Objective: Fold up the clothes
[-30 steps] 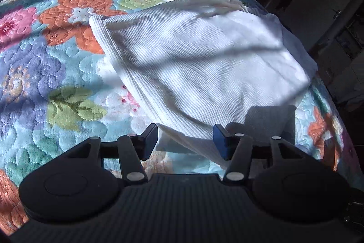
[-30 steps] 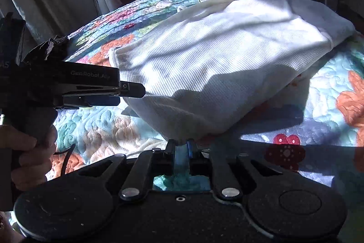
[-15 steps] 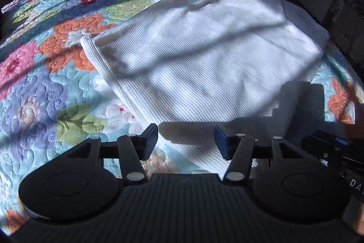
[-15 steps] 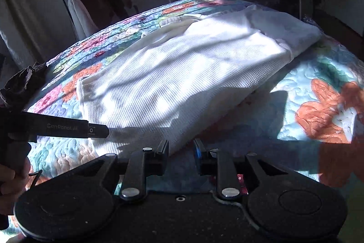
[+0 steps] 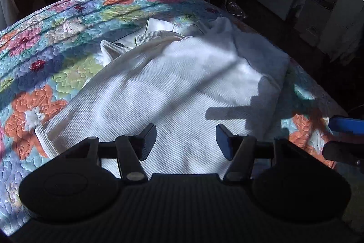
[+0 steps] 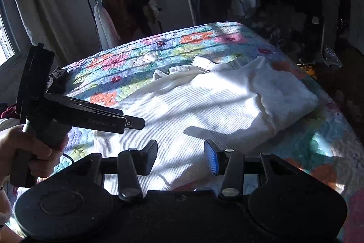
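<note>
Both the left tool (image 5: 186,138) and right tool (image 6: 180,157) are being opened, empty, above the white garment (image 5: 173,92); its loosely laid fold risks being sprung open.

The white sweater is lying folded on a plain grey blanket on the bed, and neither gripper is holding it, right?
Nearly. The white sweater lies folded on the bed and neither gripper holds it, but the cover under it is not plain grey: it is a colourful flowered quilt. The left wrist view shows its orange, pink and green flowers clearly.
</note>
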A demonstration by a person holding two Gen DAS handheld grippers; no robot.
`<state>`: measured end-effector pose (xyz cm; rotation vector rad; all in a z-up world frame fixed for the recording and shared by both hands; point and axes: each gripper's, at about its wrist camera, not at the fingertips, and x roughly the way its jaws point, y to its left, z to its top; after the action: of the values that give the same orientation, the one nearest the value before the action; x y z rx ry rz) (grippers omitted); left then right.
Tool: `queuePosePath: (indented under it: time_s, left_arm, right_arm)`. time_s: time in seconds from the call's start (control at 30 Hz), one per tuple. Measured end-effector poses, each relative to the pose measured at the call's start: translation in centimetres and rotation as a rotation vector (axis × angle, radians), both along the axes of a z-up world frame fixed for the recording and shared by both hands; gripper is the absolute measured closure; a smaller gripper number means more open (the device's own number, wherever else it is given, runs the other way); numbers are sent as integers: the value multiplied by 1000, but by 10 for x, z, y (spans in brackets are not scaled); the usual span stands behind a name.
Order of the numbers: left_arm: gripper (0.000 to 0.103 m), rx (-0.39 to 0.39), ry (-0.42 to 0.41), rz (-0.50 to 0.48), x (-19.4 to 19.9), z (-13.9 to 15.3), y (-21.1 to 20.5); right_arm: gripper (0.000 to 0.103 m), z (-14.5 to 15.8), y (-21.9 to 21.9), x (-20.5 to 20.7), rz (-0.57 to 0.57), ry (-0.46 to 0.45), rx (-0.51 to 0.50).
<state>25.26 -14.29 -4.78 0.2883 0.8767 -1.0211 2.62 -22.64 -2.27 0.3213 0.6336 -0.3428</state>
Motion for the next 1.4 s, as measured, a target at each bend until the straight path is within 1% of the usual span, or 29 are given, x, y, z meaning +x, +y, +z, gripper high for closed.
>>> queuePosePath:
  time_s: [0.07,0.13,0.17,0.2,0.23,0.3,0.33,0.4,0.43,0.53,0.57,0.6,0.67,0.73,0.8,0.83,0.87,0.9,0.93,1.0,1.03,1.07,1.13,1.17,1.23,1.27,1.3,1.33,1.4]
  left_arm:
    - [46,0,15,63,9,2,-3]
    - [46,14,-18,77,6,8,-18]
    - [46,-10,-31,77,3,14,-23]
    - [46,-41,-43,77,0,21,-29]
    - [46,-89,-47,77,-2,26,-33]
    - [46,-195,-50,77,-3,36,-39]
    - [46,-204,-58,82,-3,39,-45]
    - [46,-129,-63,78,0,41,-60]
    - [46,-81,-39,86,3,44,-62]
    - [46,-76,219,247,22,52,-33]
    - [46,-45,255,286,24,54,-29]
    - [46,47,237,284,21,57,-32]
    - [45,184,105,188,3,63,-39]
    - [45,203,-5,82,-17,72,-39]
    - [41,129,39,21,-23,77,-34]
    - [40,110,65,7,-24,76,-34]
    - [40,107,69,1,-24,74,-36]
    - [40,112,45,-4,-24,72,-42]
    - [40,132,10,-9,-23,69,-49]
    - [40,171,14,2,-5,62,-58]
    - [40,138,31,17,4,60,-56]
    - [40,51,56,62,16,57,-47]
    - [38,-51,135,145,47,46,-36]
    - [38,-48,177,198,66,38,-35]
    - [38,-30,221,278,90,22,-39]
    - [38,-24,225,287,101,13,-43]
    - [38,-14,206,286,107,8,-47]
    - [38,5,161,286,111,3,-52]
    - [38,18,106,262,114,-6,-59]
  right_arm:
    - [47,12,2,-6,33,21,-47]
    - [47,25,-12,-10,15,18,-47]
    - [46,28,-19,-9,17,22,-45]
    - [40,28,-25,-5,38,56,-59]
    - [37,28,-31,-1,59,90,-73]
    - [35,24,-36,6,67,145,-111]
    - [35,21,-38,7,67,145,-115]
    - [35,20,-47,7,75,143,-89]
    - [35,21,-53,6,78,141,-70]
    - [35,42,-71,0,61,129,-102]
    - [35,53,-76,-2,55,123,-131]
    - [35,62,-80,-6,52,111,-148]
    - [35,76,-89,-11,50,80,-125]
    - [35,86,-100,-10,46,63,-74]
    - [35,90,-106,-1,34,78,-51]
    - [35,90,-108,5,30,98,-52]
    - [35,90,-109,13,34,117,-51]
    - [35,88,-112,23,46,134,-40]
    - [35,87,-115,32,57,148,-26]
    - [35,83,-121,47,68,163,17]
    - [35,82,-124,52,66,169,39]
    - [35,82,-126,57,69,175,65]
    - [35,83,-128,65,100,193,75]
    - [35,85,-129,68,120,204,61]
    - [35,88,-134,78,133,217,-3]
    - [35,87,-140,84,128,216,-16]
    - [35,86,-147,89,122,212,-23]
    - [35,81,-156,95,111,196,-11]
    - [35,67,-174,106,73,155,9]
